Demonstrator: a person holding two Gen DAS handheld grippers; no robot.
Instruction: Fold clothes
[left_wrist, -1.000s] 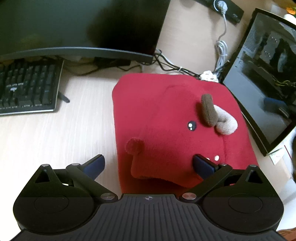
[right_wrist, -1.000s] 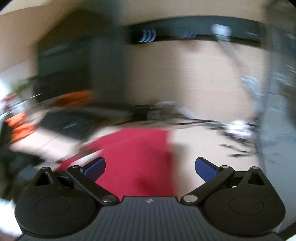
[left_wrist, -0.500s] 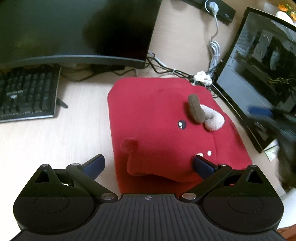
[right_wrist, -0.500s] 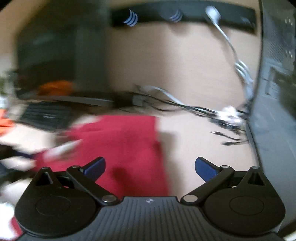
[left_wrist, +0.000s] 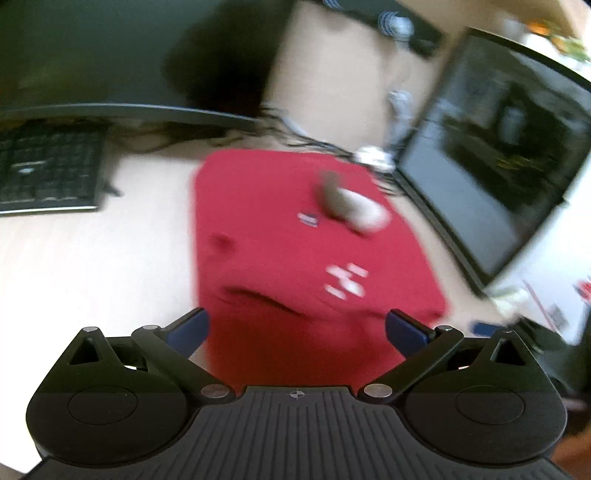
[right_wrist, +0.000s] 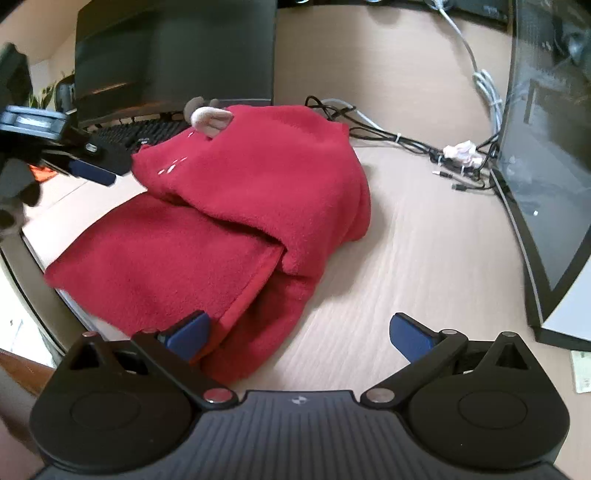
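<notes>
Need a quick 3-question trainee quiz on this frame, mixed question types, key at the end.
1. True or false: the right gripper is shut on the red fleece garment.
2. Multiple choice: in the right wrist view, the keyboard lies A) behind the garment, under the monitor; B) on top of the garment; C) between the gripper fingers.
3. Fill in: in the right wrist view, the bundle of black and white cables lies on the ____ desk.

Key: 1 false, both the right and the left gripper are open and hold nothing. 2 A. 3 wooden.
</notes>
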